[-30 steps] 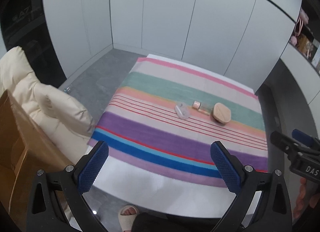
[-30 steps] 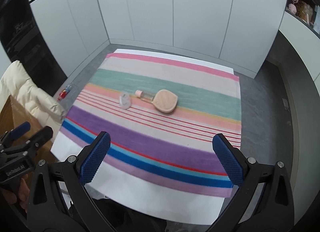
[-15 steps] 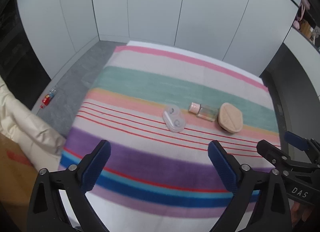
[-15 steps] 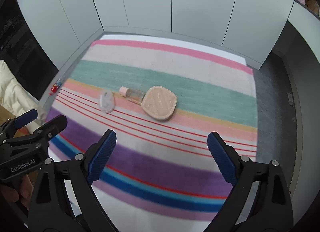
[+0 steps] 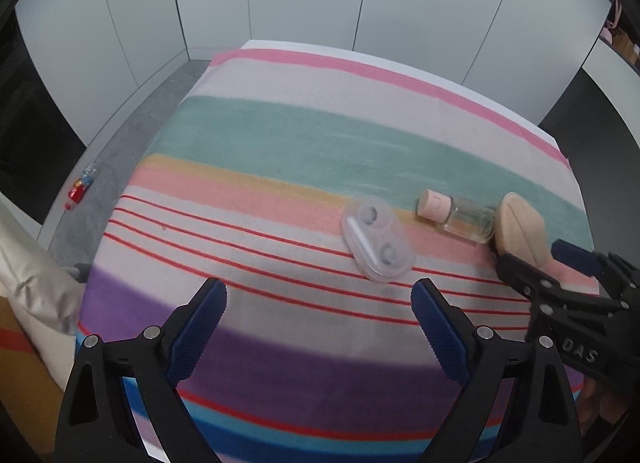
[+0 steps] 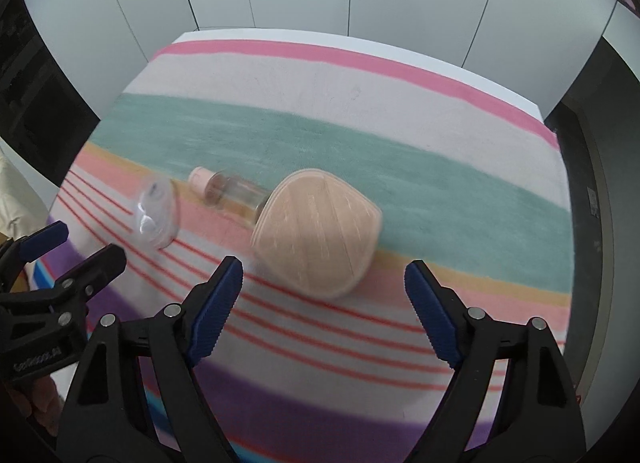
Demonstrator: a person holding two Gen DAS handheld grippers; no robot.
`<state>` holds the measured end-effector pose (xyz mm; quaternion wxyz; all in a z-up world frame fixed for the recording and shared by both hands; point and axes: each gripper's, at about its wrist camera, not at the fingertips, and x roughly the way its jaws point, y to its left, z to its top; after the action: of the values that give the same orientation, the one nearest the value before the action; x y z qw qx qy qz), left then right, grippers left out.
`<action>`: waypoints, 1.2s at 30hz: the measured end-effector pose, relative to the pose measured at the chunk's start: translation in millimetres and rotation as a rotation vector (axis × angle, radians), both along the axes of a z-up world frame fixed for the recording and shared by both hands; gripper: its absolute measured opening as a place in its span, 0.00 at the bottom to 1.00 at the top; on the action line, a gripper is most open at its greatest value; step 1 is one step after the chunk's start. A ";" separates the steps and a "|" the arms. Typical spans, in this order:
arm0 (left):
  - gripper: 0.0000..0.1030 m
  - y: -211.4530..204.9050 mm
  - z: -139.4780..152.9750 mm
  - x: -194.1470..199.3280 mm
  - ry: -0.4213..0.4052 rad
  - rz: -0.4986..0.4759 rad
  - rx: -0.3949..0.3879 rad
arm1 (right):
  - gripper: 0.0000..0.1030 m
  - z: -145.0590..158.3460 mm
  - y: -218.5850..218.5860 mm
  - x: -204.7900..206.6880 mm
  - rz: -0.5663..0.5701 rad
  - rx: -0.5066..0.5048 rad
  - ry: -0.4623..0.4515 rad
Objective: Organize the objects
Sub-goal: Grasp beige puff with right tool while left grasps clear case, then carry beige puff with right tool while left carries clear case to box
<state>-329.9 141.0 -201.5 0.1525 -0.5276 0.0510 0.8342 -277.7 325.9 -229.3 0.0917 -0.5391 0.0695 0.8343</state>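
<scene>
Three items lie in a row on the striped cloth (image 5: 280,135): a clear twin-well lens case (image 5: 378,243), a small glass bottle (image 5: 460,217) with a pink cap on its side, and a beige quilted compact (image 6: 316,231), the bottle's base touching the compact. The left gripper (image 5: 318,323) hovers near the lens case, jaws spread wide, holding nothing. The right gripper (image 6: 324,303) hovers just before the compact, likewise wide open and empty. A small red object (image 5: 78,191) lies on the grey floor (image 5: 132,135) beside the table.
</scene>
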 end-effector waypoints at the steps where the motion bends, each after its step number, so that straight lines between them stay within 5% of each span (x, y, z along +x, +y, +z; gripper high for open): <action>1: 0.91 0.9 -1.8 -1.1 0.000 -0.003 -0.001 | 0.82 -3.0 0.1 -3.3 0.002 -0.001 -0.001; 5: 0.91 7.5 -8.6 -7.0 -0.003 -0.013 0.016 | 0.66 -13.0 0.9 -16.3 0.011 -0.015 -0.010; 13: 0.91 38.7 -22.8 -15.8 -0.011 -0.032 0.019 | 0.59 -4.1 7.2 -13.2 0.021 0.007 0.028; 16: 0.80 47.9 -21.8 -18.5 0.025 -0.033 -0.006 | 0.59 -1.3 16.0 -9.9 0.000 0.000 0.024; 20: 0.46 54.4 -18.0 -21.6 0.035 -0.033 -0.023 | 0.59 3.3 25.3 -3.9 -0.020 -0.003 0.020; 23: 0.45 51.4 -14.2 -22.1 -0.010 -0.028 0.012 | 0.59 8.5 27.4 0.4 -0.026 -0.004 0.019; 36: 0.45 31.8 54.5 18.1 0.039 -0.046 0.019 | 0.59 60.4 14.2 32.0 -0.009 -0.004 0.049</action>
<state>-311.8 172.8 -147.0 0.1757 -0.5086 0.0579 0.8409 -245.7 340.2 -168.9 0.0928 -0.5183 0.0756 0.8468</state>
